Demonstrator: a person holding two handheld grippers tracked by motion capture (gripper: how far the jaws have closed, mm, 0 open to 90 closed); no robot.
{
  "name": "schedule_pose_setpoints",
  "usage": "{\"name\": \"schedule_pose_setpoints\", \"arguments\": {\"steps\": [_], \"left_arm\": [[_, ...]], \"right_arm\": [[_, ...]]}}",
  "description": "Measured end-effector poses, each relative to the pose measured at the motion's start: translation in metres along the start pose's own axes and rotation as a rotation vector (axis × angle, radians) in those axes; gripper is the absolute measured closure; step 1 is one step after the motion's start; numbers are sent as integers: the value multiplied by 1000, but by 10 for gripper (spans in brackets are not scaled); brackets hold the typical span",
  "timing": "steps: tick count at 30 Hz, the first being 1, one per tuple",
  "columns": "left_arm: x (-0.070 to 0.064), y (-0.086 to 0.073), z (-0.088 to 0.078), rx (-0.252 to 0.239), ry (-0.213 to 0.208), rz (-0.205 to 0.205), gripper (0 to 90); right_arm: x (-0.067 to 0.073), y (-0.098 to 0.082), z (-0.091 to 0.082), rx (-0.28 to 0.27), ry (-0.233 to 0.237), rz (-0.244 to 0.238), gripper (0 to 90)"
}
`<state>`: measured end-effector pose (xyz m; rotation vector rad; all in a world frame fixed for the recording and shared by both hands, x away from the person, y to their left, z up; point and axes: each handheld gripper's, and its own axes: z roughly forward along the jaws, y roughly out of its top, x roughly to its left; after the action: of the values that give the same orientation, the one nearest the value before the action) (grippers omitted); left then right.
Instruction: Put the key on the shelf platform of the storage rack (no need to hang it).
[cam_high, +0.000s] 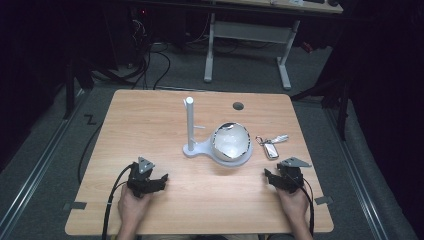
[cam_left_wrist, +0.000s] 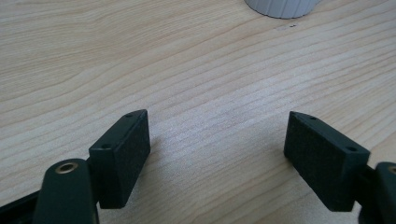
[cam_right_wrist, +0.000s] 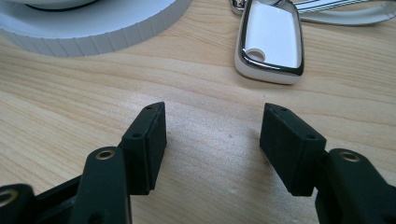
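A white stand (cam_high: 191, 148) with an upright post (cam_high: 189, 121) sits mid-table, and a shiny round bowl-like object (cam_high: 231, 141) rests on its ribbed round base (cam_right_wrist: 93, 28). To its right lies a white and chrome key fob (cam_high: 271, 150) (cam_right_wrist: 271, 39) with a key ring and strap. My left gripper (cam_high: 156, 181) (cam_left_wrist: 217, 144) rests low on the bare wood at the front left, jaws open and empty. My right gripper (cam_high: 270, 176) (cam_right_wrist: 212, 135) sits at the front right, just short of the key fob, jaws open with only tabletop between them.
The wooden table (cam_high: 150, 120) has a round cable hole (cam_high: 238, 106) near its far edge. Beyond it stands a white desk frame (cam_high: 250, 35) on grey carpet with cables. A person's hands hold both grippers at the near edge.
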<state>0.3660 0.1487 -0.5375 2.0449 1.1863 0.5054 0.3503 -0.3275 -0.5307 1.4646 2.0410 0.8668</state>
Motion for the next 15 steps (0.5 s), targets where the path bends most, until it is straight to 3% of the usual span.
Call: {"name": "schedule_pose_setpoints", "arguments": {"steps": [15], "left_arm": [[0, 0, 0, 0, 0, 0, 231]], "right_arm": [[0, 0, 0, 2, 7, -2, 393]]}}
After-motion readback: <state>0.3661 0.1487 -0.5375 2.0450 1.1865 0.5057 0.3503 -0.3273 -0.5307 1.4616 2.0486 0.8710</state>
